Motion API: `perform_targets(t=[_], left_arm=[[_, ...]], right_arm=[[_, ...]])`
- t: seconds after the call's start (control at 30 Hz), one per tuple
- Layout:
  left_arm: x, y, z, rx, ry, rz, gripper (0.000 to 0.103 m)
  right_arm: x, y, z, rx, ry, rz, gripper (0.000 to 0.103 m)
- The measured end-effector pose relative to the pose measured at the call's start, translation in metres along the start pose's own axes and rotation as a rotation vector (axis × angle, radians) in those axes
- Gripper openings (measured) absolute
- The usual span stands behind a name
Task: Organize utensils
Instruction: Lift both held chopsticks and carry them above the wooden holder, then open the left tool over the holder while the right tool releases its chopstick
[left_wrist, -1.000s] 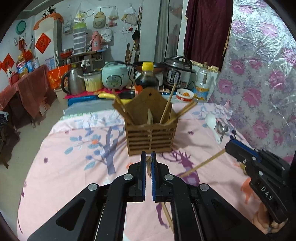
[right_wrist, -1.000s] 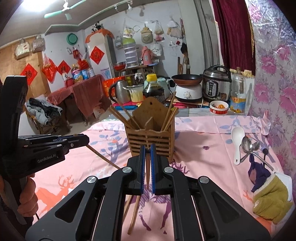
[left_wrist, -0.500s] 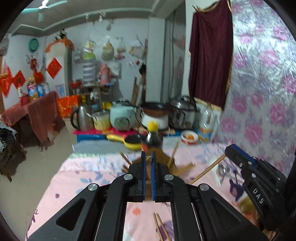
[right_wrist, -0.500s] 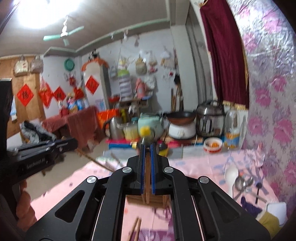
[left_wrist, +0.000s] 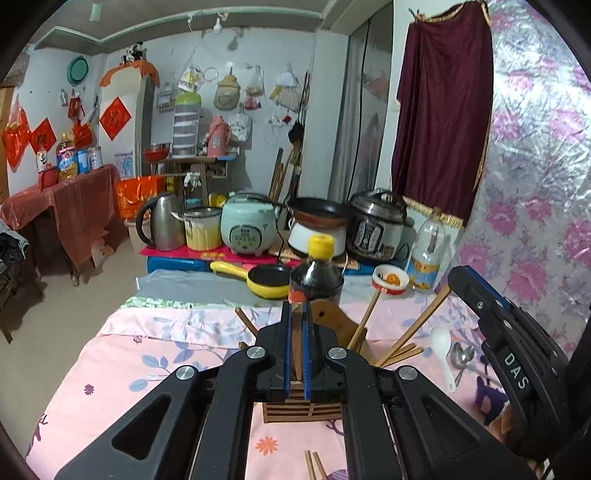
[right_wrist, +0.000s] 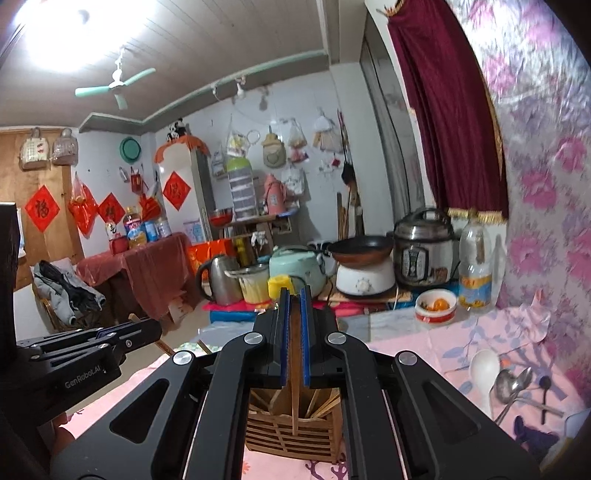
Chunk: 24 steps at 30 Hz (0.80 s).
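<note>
A slatted wooden utensil holder (left_wrist: 301, 411) (right_wrist: 291, 439) with several chopsticks in it stands on the pink floral tablecloth, right below both grippers. My left gripper (left_wrist: 295, 306) is shut on a wooden chopstick (left_wrist: 295, 354) above the holder. My right gripper (right_wrist: 293, 291) is shut on another chopstick (right_wrist: 294, 398), whose lower end reaches into the holder. In the left wrist view the right gripper (left_wrist: 458, 277) comes in from the right, its chopstick (left_wrist: 417, 325) slanting down. In the right wrist view the left gripper (right_wrist: 155, 328) enters from the left.
A white spoon (right_wrist: 484, 365) and metal spoons (right_wrist: 511, 382) lie on the cloth at the right. Two loose chopsticks (left_wrist: 312, 465) lie in front of the holder. A dark sauce bottle (left_wrist: 317, 280), a yellow pan (left_wrist: 267, 280) and cookers stand behind.
Both grippers have risen and moved forward over the holder, each still shut on its chopstick. The holder has slid from mid-view to beneath the jaws.
</note>
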<state>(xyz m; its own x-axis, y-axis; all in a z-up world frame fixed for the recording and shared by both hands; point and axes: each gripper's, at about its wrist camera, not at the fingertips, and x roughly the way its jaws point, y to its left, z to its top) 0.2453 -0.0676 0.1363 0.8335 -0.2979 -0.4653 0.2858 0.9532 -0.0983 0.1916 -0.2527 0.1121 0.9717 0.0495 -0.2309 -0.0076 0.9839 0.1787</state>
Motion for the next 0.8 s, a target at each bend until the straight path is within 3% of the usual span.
perform_targets(t=[0.1,0.23,0.47,0.63,0.73,0.8], left_arm=[[0.018,0.002,-0.005,-0.001,0.033,0.017,0.005],[0.025,0.011,-0.007,-0.033,0.055,0.0,0.005],[0.031,0.013,-0.008,-0.029,0.065,0.02,0.005],[0.041,0.013,-0.012,-0.033,0.092,0.027,0.006],[0.046,0.015,-0.013,-0.038,0.117,0.027,0.007],[0.046,0.016,-0.013,-0.046,0.128,0.022,0.033]], right_arm=[[0.014,-0.004,-0.008,0.0,0.026,-0.034,0.006],[0.013,-0.011,-0.005,0.06,0.035,0.008,0.006],[-0.009,-0.008,0.009,0.092,-0.09,0.021,0.006],[-0.007,-0.003,0.002,0.054,-0.169,-0.045,0.006],[0.019,-0.006,-0.006,0.027,-0.064,-0.041,0.008],[0.05,-0.011,-0.015,0.037,0.13,0.011,0.01]])
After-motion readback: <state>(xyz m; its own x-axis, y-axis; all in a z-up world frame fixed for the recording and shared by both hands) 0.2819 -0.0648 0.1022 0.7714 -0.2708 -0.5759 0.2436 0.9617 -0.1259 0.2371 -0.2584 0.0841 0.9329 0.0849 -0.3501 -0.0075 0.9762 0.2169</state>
